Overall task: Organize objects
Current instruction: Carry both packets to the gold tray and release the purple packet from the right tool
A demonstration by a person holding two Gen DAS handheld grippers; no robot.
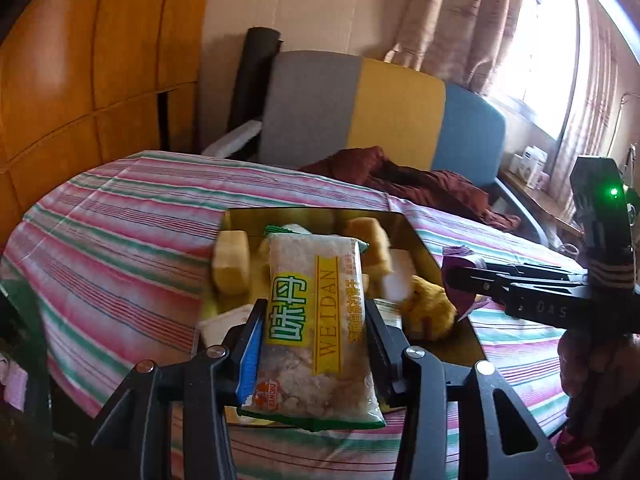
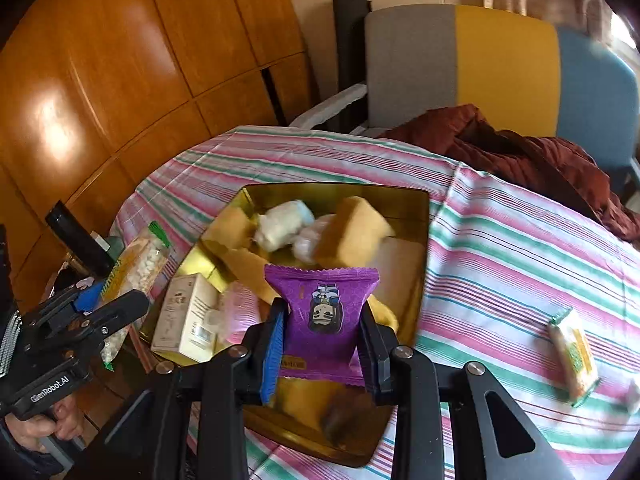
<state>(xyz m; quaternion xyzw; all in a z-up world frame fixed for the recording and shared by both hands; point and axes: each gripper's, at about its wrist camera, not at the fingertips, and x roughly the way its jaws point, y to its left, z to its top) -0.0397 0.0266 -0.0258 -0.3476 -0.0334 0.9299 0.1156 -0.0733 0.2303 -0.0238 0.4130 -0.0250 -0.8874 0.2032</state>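
A gold tray [image 1: 404, 222] [image 2: 416, 208] sits on the striped tablecloth and holds several wrapped snacks and a small white box [image 2: 186, 320]. My left gripper [image 1: 316, 312] is shut on a clear rice-snack packet with a yellow and green WEIDAN label [image 1: 316, 300], held over the tray's near side; the packet also shows in the right wrist view [image 2: 136, 268]. My right gripper [image 2: 322, 316] is shut on a purple snack packet [image 2: 324, 304] above the tray; it shows in the left wrist view [image 1: 460, 276] at the tray's right edge.
Another rice-snack packet [image 2: 574, 356] lies on the cloth [image 2: 520, 240] right of the tray. A dark red garment [image 2: 520, 152] lies at the far edge before a grey, yellow and blue chair [image 2: 500, 60]. Wooden cabinets [image 2: 100, 80] stand to the left.
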